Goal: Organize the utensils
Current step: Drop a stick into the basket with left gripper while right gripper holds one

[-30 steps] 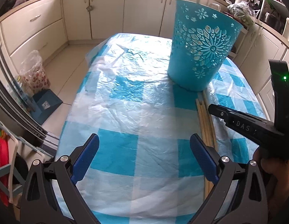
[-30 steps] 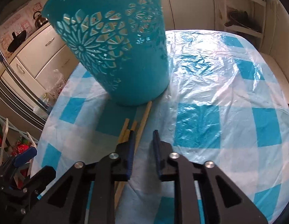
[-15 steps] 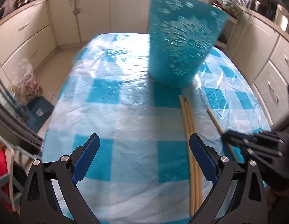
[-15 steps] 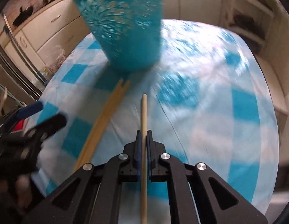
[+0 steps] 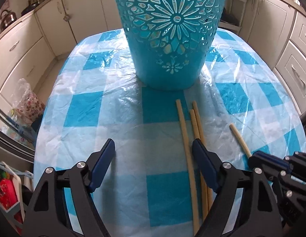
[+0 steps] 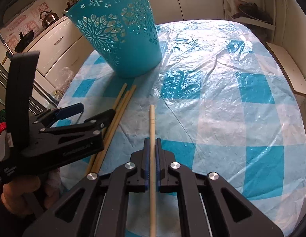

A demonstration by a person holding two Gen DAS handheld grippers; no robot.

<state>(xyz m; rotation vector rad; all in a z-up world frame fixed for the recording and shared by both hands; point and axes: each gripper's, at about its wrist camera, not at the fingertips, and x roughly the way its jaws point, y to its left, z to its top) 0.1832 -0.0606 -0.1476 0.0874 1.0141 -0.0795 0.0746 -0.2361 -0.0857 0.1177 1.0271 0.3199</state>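
My right claw (image 6: 151,158) is clamped on a single wooden stick (image 6: 152,130); its blue pads press both sides of the shaft, and the stick's far tip points out over the worktop (image 6: 242,102) toward the teal basket (image 6: 121,39). In the left wrist view that same stick (image 5: 240,138) juts out of the right claw (image 5: 251,157) at the right edge.

My left claw (image 5: 153,154) has its jaws apart; they have just been closing in somewhat, and no pad presses on anything. One stick (image 5: 185,138) runs between them close to the right finger (image 5: 204,164), and two more sticks (image 5: 196,122) lie side by side under that finger. All three rest flat on the blue-and-white checked plastic cover, their far ends just short of the basket's base.

The basket stands upright at the far middle of the worktop, with a cut-out flower pattern. A hand (image 6: 24,193) grips the left tool's handle at the near left of the right wrist view.
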